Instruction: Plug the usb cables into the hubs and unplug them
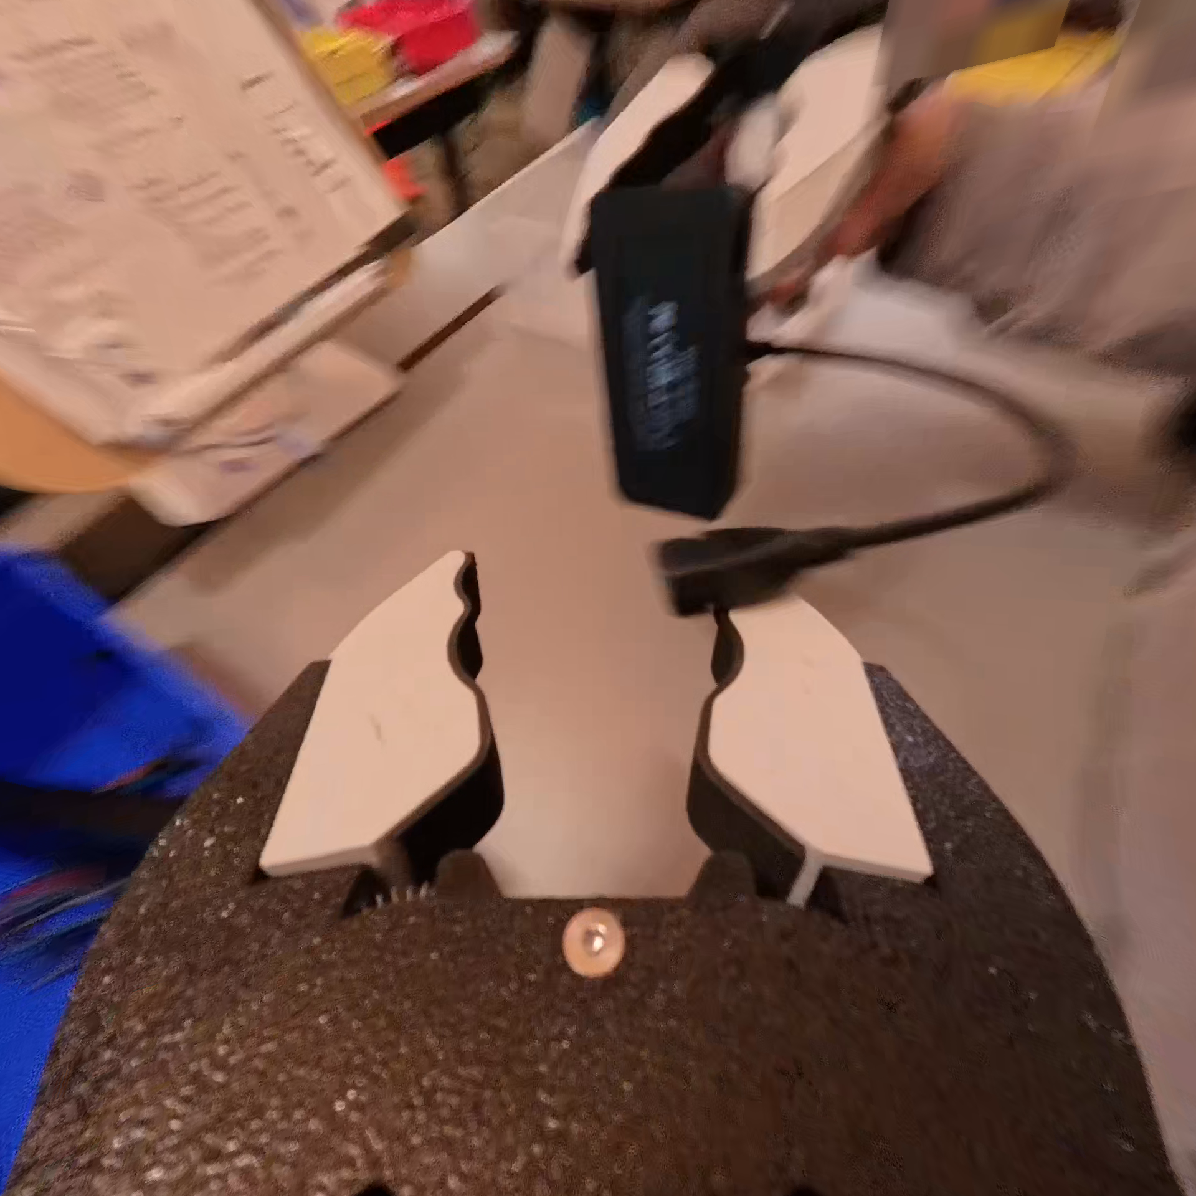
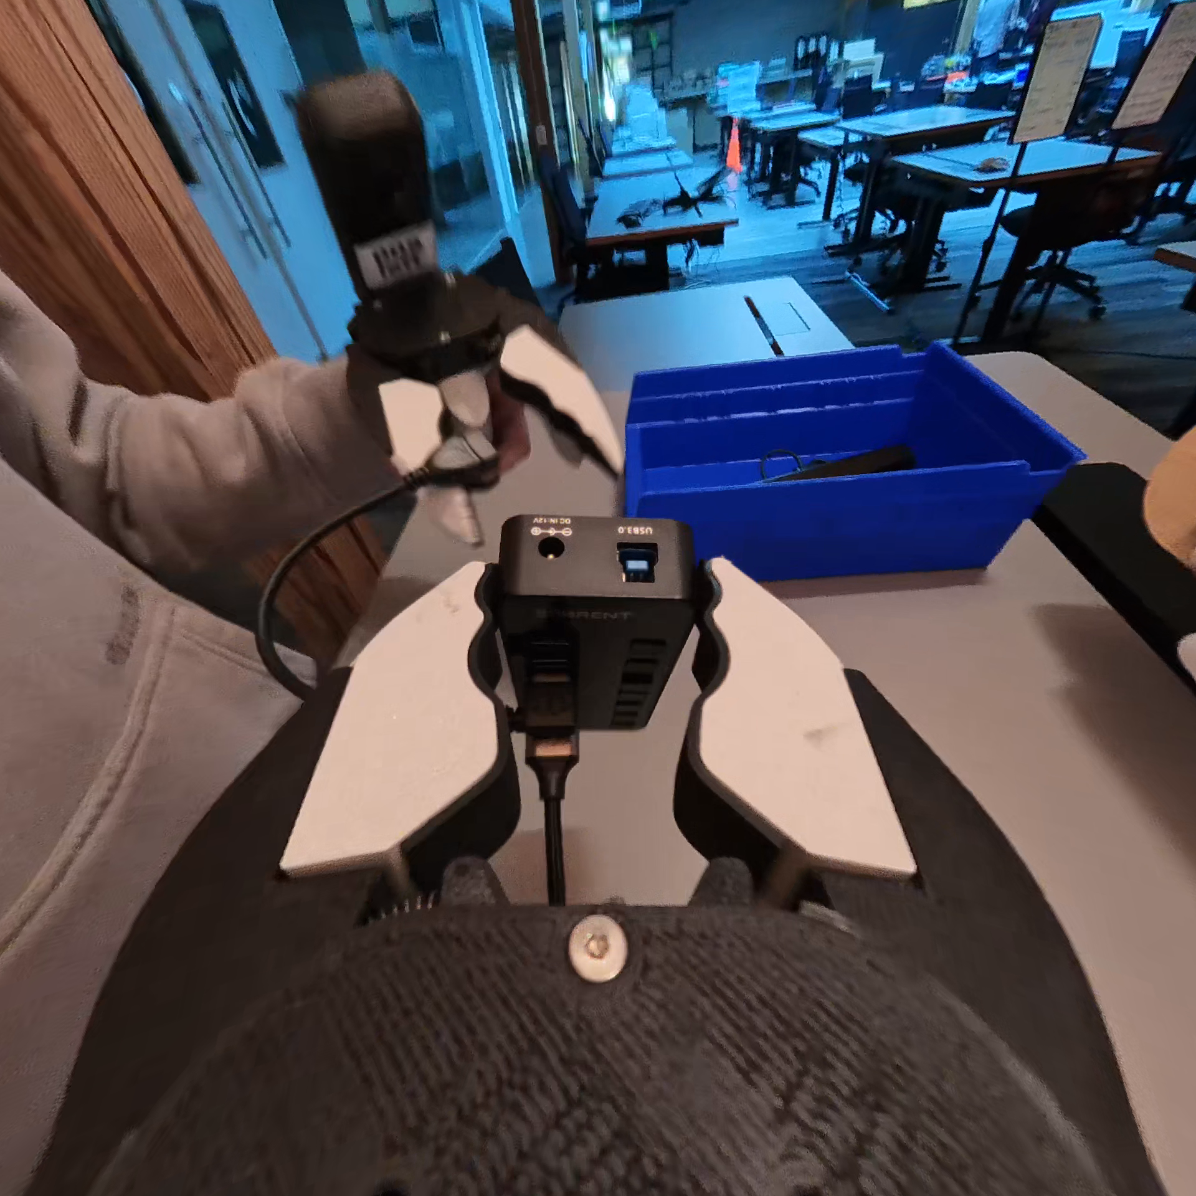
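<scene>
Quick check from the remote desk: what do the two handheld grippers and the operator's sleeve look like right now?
Both the left gripper and the right gripper have flat white fingers with wavy black inner pads, set in a rough, speckled black body with a silver screw at its centre. In the right wrist view the left one shows a black cylindrical handle bearing a white label. The sleeve is light grey fabric.

A black USB hub [image 2: 592,621] sits upright above the table, a black cable [image 2: 553,809] plugged into its face.

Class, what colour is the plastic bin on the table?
Bright blue bin, clearest in the right wrist view.
</scene>
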Demonstrator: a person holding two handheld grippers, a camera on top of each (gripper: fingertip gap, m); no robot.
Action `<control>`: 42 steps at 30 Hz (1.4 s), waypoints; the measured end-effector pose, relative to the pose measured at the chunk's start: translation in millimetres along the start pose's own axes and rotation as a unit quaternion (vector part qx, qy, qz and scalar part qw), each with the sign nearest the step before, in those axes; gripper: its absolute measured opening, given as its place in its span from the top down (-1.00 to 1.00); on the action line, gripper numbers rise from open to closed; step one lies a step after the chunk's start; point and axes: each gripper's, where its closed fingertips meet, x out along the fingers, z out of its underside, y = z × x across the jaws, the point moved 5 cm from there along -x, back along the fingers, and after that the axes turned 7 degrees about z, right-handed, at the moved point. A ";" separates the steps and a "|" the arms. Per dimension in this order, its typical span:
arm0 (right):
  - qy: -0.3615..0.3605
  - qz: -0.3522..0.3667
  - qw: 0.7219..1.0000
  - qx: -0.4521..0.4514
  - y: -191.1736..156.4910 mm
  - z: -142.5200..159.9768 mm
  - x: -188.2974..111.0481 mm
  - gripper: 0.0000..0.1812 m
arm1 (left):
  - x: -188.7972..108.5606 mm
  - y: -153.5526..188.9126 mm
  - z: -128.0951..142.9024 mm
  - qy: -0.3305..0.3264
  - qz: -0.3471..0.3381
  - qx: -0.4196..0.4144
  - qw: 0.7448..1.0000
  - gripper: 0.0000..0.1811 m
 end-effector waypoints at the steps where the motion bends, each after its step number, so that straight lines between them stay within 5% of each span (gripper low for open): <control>1: -0.013 0.011 1.000 -0.015 1.0 3.0 0.4 0.35 | -4.5 -16.0 2.4 -0.031 -0.068 0.032 0.997 0.21; 5: -0.017 0.014 1.000 -0.019 0.8 8.0 -11.3 0.35 | -26.4 -54.0 11.3 -0.057 -0.145 -0.028 0.987 0.27; 10: -0.041 -0.002 0.999 -0.028 -7.3 21.5 -16.3 0.35 | 10.9 0.0 -18.3 0.081 0.043 -0.047 0.995 0.26; 15: -0.014 -0.059 0.998 -0.025 -22.3 20.3 -5.9 0.35 | 65.4 41.4 -13.9 0.075 0.144 -0.038 0.986 0.23; 31: -0.018 -0.063 0.998 -0.027 -19.7 24.1 -9.9 0.36 | 101.6 57.0 -17.0 0.125 0.177 -0.047 0.975 0.37; 35: -0.038 -0.018 0.999 -0.012 -19.0 23.0 -12.7 0.35 | 106.4 54.2 -13.3 0.167 0.156 -0.039 0.973 0.38; 37: -0.043 0.056 0.997 0.033 -13.1 17.0 -20.1 0.26 | 104.8 48.7 -12.0 0.186 0.131 -0.045 0.973 0.38; 42: -0.047 0.204 0.961 0.179 -23.5 21.4 -50.3 0.40 | 94.8 35.6 -10.5 0.213 0.078 -0.018 0.974 0.38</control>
